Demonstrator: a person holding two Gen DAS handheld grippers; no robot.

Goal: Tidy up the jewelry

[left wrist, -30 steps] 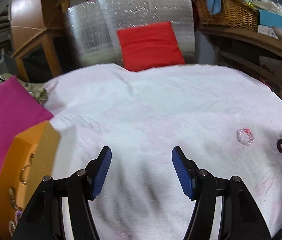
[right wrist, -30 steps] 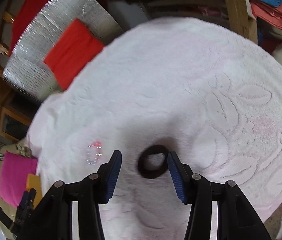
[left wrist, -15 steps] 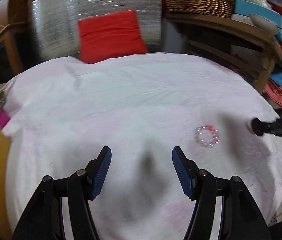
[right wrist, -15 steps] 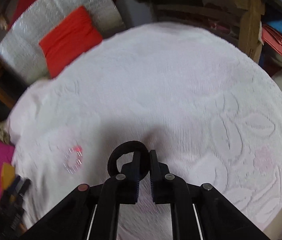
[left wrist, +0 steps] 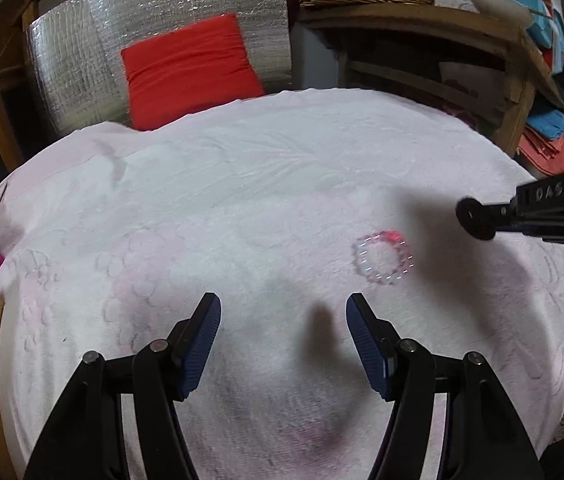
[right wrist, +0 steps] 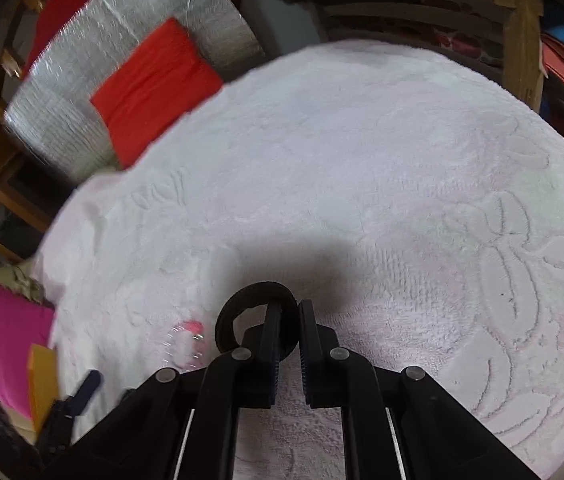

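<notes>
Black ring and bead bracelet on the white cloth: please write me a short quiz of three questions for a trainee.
1. True or false: the bead bracelet lies between the pads of the left claw.
2. What holds the black ring? A. the left claw B. the right claw C. nothing, it lies loose
3. Fill in: the cushion leaning on the silver sheet is ____.
Key: 1. False: it lies on the white cloth, ahead of that open claw. 2. B: the ring is between its jaws, which are opening slightly. 3. Red.
</notes>
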